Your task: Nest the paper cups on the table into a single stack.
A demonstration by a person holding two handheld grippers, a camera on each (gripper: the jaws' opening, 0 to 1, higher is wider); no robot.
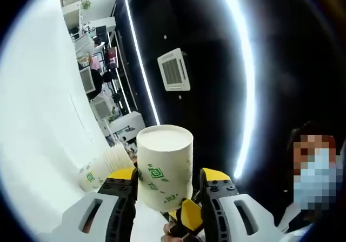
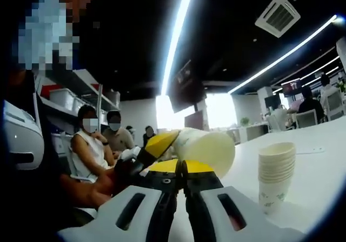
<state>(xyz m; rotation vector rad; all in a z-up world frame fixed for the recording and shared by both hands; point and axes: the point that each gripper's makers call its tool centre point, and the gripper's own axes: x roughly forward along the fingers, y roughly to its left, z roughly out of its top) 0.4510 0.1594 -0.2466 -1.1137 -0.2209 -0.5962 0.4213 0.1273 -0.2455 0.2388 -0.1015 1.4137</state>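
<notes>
The left tongs [image 1: 165, 196] clasped a single paper cup [image 1: 164, 166], base away from the camera; the right tongs [image 2: 181, 180] were clenched on nothing; the stack of cups [image 2: 275, 174] stood upright on the desk [image 2: 319, 161], nearer the right tongs.

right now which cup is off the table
The single cup clamped in the left gripper, held up in the air; the other cups sit nested in a stack on the table.

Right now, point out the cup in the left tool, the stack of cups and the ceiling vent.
paper cup [image 1: 162, 171], left gripper view, on its printed side wall
stack of cups [image 2: 275, 169], right gripper view, on the nested rims
ceiling vent [image 1: 174, 70], left gripper view, on its grille
</notes>
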